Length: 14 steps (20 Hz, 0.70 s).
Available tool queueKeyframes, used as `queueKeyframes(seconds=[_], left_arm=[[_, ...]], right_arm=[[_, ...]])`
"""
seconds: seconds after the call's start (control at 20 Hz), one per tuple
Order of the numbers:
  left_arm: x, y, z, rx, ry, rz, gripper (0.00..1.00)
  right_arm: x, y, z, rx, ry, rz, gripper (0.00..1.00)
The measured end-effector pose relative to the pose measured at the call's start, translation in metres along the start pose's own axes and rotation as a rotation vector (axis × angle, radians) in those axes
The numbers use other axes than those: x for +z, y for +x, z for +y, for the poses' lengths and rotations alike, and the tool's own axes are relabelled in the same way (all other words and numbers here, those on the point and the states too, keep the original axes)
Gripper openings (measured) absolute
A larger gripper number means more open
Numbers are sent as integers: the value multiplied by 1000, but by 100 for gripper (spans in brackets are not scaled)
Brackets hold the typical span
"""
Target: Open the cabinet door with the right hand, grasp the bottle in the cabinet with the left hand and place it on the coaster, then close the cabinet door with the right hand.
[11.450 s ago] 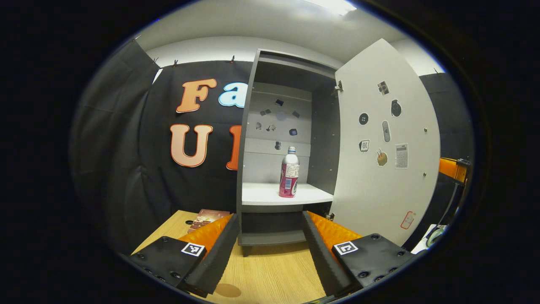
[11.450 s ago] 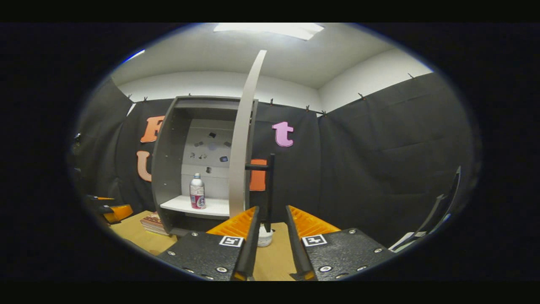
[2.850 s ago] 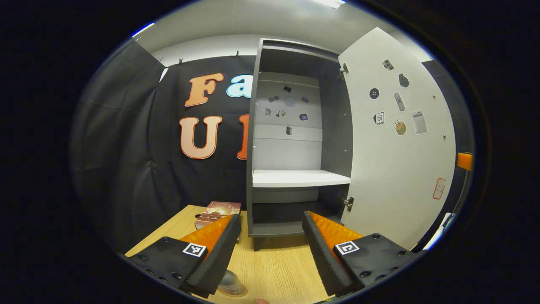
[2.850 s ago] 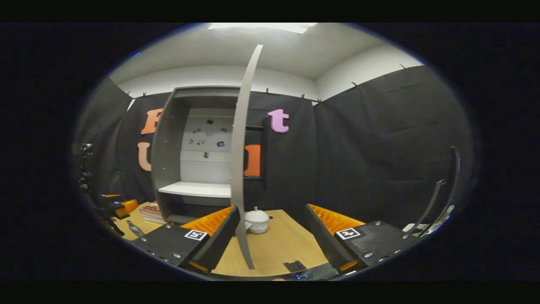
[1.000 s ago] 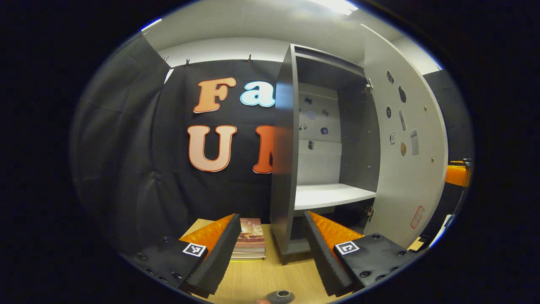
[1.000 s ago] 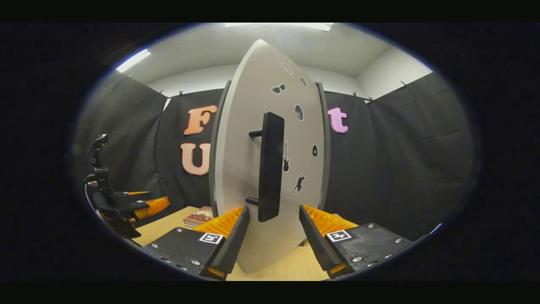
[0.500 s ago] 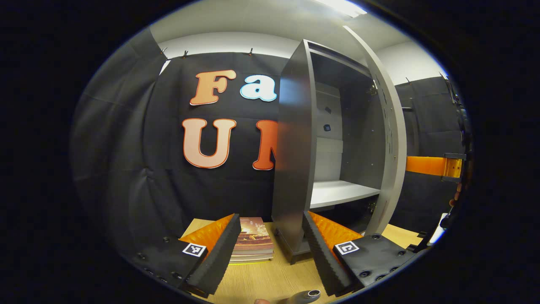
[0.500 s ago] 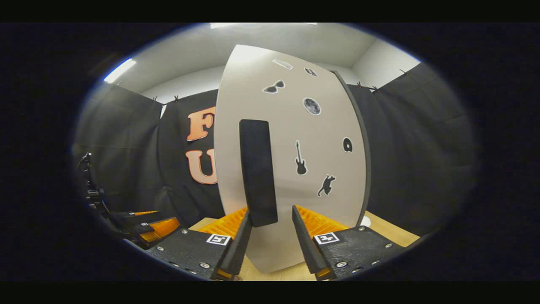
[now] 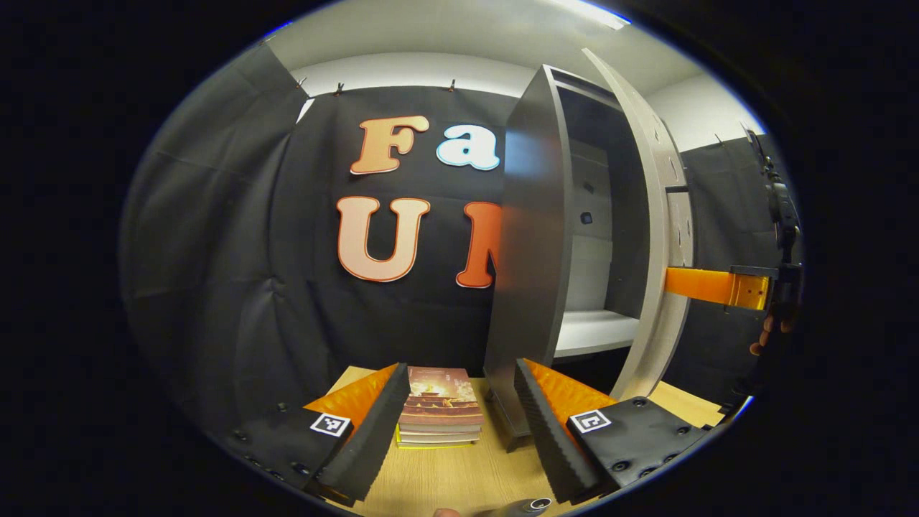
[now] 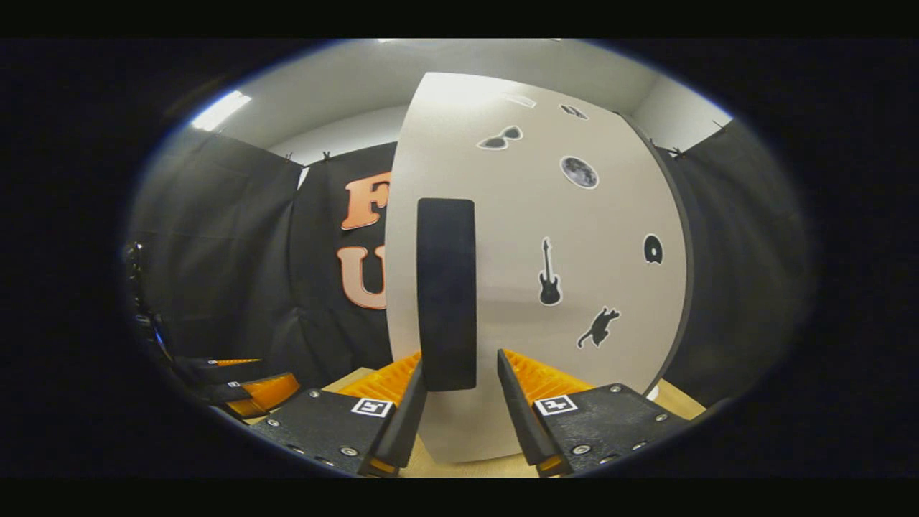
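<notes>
In the right gripper view, the right claw (image 10: 463, 402) is sitting close against the front of the cabinet door (image 10: 574, 345), its two fingers spread apart on either side of the lower end of the door's dark upright handle (image 10: 446, 294); the fingers are standing just beside the handle with a little gap on each side, so they are not pressing on it. The pale door is carrying small stickers, among them a guitar (image 10: 549, 273) and a cat (image 10: 598, 328). In the left gripper view, the door (image 9: 664, 237) is standing partly ajar, angled close to the grey cabinet (image 9: 528, 273), and a narrow strip of the white shelf (image 9: 592, 332) inside is showing through the gap. The other claw is reaching in from the right of that view toward the door's outer face. The left claw (image 9: 459, 424) is hanging wide open and holding nothing above the wooden table (image 9: 445, 477), with a stack of books (image 9: 439, 406) lying between its fingers farther off, beside the cabinet's foot. At the very bottom edge of the left gripper view, the top of the bottle (image 9: 528, 506) is peeking in just below the claw; whether a coaster is lying under it cannot be told.
</notes>
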<state>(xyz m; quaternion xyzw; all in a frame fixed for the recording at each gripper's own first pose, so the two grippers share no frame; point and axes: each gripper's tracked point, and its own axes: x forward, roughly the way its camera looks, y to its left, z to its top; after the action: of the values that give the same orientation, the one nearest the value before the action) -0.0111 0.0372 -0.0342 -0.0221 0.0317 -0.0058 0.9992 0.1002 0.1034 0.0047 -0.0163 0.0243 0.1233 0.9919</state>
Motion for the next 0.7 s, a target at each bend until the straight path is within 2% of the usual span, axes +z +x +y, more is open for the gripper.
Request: queueKeyframes(seconds=[0.45,0.65,0.7], left_arm=[[5,-10,5,92,31,-4,95],[4,-14,7,123,28,1,96],[3,-15,8,128,29,2,95]], right_arm=[[-7,32,1,87,11,-35,59],[-6,35,6,113,3,-47,66],[-7,36,8,118,3,-50,71]])
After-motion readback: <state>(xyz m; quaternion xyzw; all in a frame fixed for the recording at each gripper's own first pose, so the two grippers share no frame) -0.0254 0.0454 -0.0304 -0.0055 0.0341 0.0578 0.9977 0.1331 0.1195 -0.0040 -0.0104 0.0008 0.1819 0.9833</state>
